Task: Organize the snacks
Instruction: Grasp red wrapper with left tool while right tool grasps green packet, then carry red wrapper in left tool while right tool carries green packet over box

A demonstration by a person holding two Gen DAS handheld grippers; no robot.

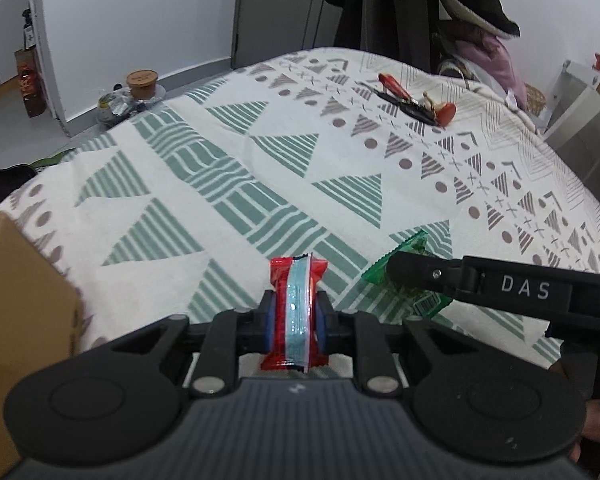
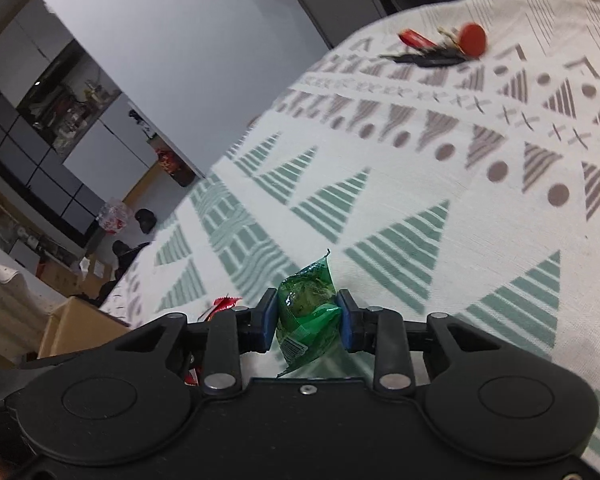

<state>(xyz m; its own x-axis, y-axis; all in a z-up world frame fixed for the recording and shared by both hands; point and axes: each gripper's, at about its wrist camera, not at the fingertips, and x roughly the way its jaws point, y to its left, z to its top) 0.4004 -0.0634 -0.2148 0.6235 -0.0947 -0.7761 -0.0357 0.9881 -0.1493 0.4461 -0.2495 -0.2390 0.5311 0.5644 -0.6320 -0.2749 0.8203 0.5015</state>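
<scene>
The left wrist view shows the left gripper (image 1: 296, 316) clamped on a red snack packet (image 1: 296, 312) with a pale blue strip down its glossy, crinkled wrapper, held upright between the blue pads just above the tablecloth (image 1: 228, 168). To its right in that view the right gripper (image 1: 412, 276) reaches in from the side, its black arm covering much of a green packet (image 1: 408, 250). The right wrist view shows what that arm hides: the right gripper (image 2: 308, 320) is closed on the green packet (image 2: 308, 312), a shiny translucent pouch with leafy contents and a barcode, pinched at its middle. Only the left view shows the plain brown cardboard box (image 1: 16, 320) close by at the left edge; in the right view it (image 2: 76, 328) sits lower left. The cloth is woven cotton printed with green and brown triangles. Far across it lies a bunch of keys (image 1: 418, 104) with red tags, blurred in the right view (image 2: 440, 50), perhaps with a round fob.
</scene>
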